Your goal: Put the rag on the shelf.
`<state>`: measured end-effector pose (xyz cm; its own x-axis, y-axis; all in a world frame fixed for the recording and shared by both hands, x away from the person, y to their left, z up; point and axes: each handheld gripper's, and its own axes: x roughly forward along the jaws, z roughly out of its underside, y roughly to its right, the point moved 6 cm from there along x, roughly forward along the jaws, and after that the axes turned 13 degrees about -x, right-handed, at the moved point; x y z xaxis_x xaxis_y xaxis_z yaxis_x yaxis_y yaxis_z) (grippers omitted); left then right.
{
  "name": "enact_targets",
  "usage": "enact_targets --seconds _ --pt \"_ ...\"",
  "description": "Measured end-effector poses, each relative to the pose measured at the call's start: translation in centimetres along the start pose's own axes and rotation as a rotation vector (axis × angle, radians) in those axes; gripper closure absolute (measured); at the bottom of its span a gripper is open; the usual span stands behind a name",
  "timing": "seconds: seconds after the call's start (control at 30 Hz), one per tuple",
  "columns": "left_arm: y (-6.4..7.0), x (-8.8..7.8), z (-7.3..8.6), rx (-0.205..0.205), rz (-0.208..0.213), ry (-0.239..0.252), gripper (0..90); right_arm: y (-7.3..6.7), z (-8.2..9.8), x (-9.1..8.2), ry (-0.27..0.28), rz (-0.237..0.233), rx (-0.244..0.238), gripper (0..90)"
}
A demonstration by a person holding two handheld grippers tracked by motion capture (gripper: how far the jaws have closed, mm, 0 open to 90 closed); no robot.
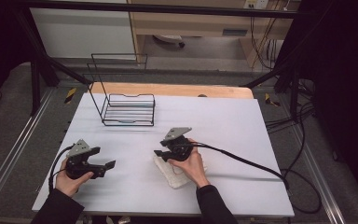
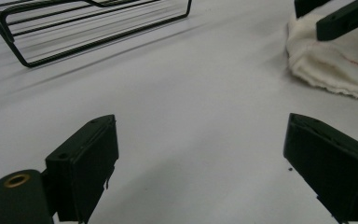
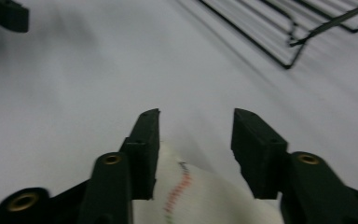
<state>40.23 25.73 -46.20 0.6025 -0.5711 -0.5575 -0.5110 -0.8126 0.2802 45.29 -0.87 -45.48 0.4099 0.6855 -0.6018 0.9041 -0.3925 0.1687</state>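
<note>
Near the table's middle, the right gripper [image 1: 161,153] sits half-open over the folded white cloth [image 1: 179,176], gripping nothing, while the left gripper [image 1: 108,164] waits wide open nearby, probably ready to help.

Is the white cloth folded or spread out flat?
Folded: the white cloth sits as a thick, layered bundle under the right gripper.

No legible text, label, brand, number or sign appears in any view. Surface markings are too blurred to read.
</note>
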Motion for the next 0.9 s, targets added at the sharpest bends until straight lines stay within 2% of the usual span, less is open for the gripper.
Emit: enact_targets --seconds 0.1,0.13,0.17,0.27,0.33,0.37,0.5,0.53,0.57,0.67,0.7,0.73,0.77,0.8,0.83,0.87,0.9 --pt "0.4 0.2 -0.2 -0.004 0.003 0.001 8.9 1.1 0.4 -2.6 0.019 0.040 0.053 41.7" --pt "0.6 0.3 -0.3 -0.003 0.004 -0.001 8.9 1.1 0.4 -2.6 0.019 0.040 0.053 41.7" --pt "0.9 0.5 -0.4 -0.006 0.002 -0.005 8.4 1.3 1.2 -4.1 0.023 0.044 0.080 39.1" --pt "1.9 1.3 -1.0 -0.018 0.003 -0.011 8.8 1.1 2.2 -5.2 0.016 0.050 0.104 36.5" --pt "2.7 1.9 -1.2 -0.016 0.010 -0.020 8.9 0.6 3.1 -6.0 0.016 0.050 0.123 34.1" --pt "3.3 2.4 -1.3 -0.016 0.014 -0.025 9.7 -0.2 4.0 -6.6 0.007 0.050 0.134 32.4" --pt "5.4 4.2 -1.6 0.011 0.015 -0.054 13.6 -1.4 4.8 -7.0 -0.001 0.039 0.154 30.3" --pt "6.6 5.3 -1.7 0.015 0.021 -0.068 17.6 -2.3 5.1 -7.0 -0.009 0.032 0.156 30.2" --pt "6.6 5.3 -1.7 0.015 0.021 -0.068 19.9 -2.7 5.2 -6.9 -0.009 0.028 0.158 31.0" --pt "8.0 7.1 -2.1 0.015 0.032 -0.088 28.4 -3.8 5.5 -6.9 -0.002 0.011 0.160 35.3" --pt "8.4 7.7 -2.1 0.008 0.034 -0.095 32.8 -4.2 5.6 -6.8 -0.003 0.004 0.158 37.6" --pt "8.6 8.3 -2.2 -0.004 0.037 -0.102 32.8 -4.2 5.6 -6.8 -0.003 0.004 0.158 37.6" --pt "8.9 9.0 -2.2 -0.017 0.041 -0.110 40.6 -4.8 6.0 -6.6 -0.011 -0.008 0.151 41.9" --pt "8.9 9.4 -2.2 -0.022 0.042 -0.116 40.6 -4.8 6.0 -6.6 -0.011 -0.008 0.151 41.9" --pt "8.9 9.8 -2.2 -0.024 0.034 -0.125 46.8 -5.4 6.2 -6.4 -0.015 -0.027 0.156 46.4" --pt "9.0 10.3 -2.0 -0.039 0.036 -0.131 46.8 -5.4 6.2 -6.4 -0.015 -0.027 0.156 46.4" --pt "9.1 10.6 -1.9 -0.042 0.036 -0.141 52.1 -6.0 6.4 -6.1 -0.014 -0.050 0.162 48.8"
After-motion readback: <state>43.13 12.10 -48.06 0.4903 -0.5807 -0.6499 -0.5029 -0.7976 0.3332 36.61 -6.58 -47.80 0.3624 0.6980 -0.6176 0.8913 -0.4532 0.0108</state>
